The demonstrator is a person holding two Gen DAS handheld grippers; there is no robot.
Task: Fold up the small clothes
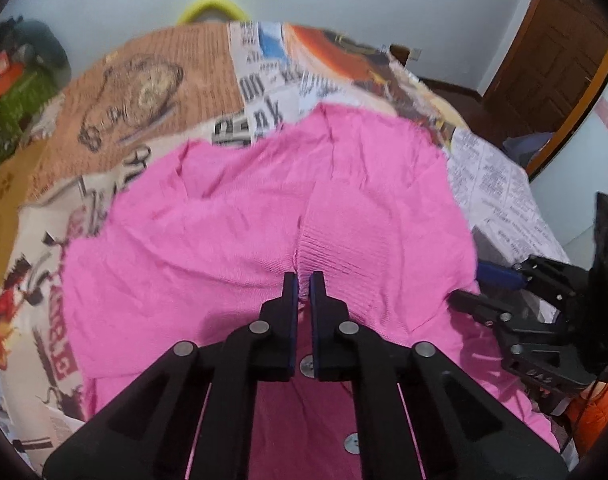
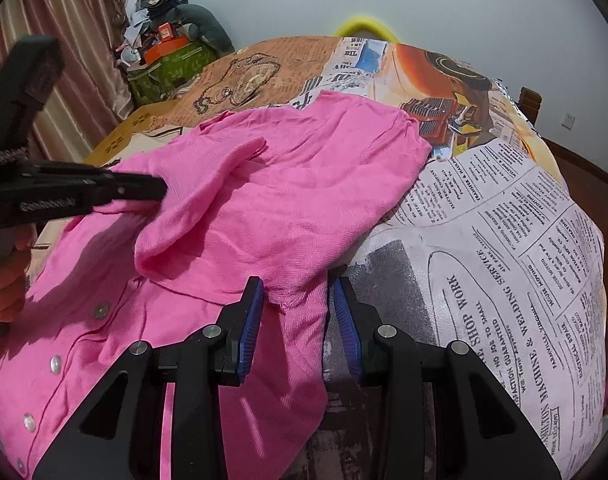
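Cardigan (image 1: 232,240) cuff apparently pinched in left gripper (image 1: 302,280), hem between right gripper (image 2: 296,296) fingers

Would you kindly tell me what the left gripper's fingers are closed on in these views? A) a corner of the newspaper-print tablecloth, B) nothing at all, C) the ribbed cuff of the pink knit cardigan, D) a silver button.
C: in the left wrist view the left gripper is shut on the ribbed cuff of the pink knit cardigan, with pink fabric bunched between its pads.
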